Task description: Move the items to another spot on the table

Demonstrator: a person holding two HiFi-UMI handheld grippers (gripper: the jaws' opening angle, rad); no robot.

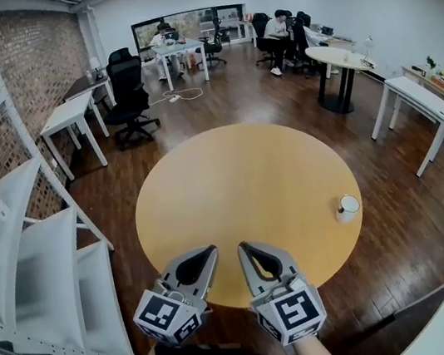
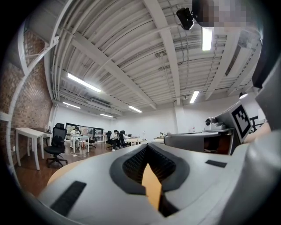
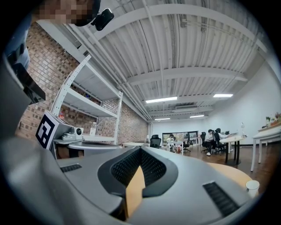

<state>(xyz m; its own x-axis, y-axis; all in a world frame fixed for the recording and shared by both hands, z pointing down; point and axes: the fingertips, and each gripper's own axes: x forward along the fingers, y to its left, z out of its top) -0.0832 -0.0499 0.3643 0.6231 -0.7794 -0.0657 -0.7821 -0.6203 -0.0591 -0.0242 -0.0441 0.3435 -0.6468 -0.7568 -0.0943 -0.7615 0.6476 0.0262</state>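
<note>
Closed and empty, left gripper (image 1: pixel 211 252) and right gripper (image 1: pixel 243 249) hung over the round table (image 1: pixel 238 170), well apart from a white cup (image 1: pixel 348 208).

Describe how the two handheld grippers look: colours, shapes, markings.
The left grey plastic gripper and the right grey plastic gripper look alike. Each has two smooth, curved grey fingers that taper to a point, lined inside with black ribbed pads around a teardrop-shaped gap. Each carries a white cube with black square markers at its rear.
</note>
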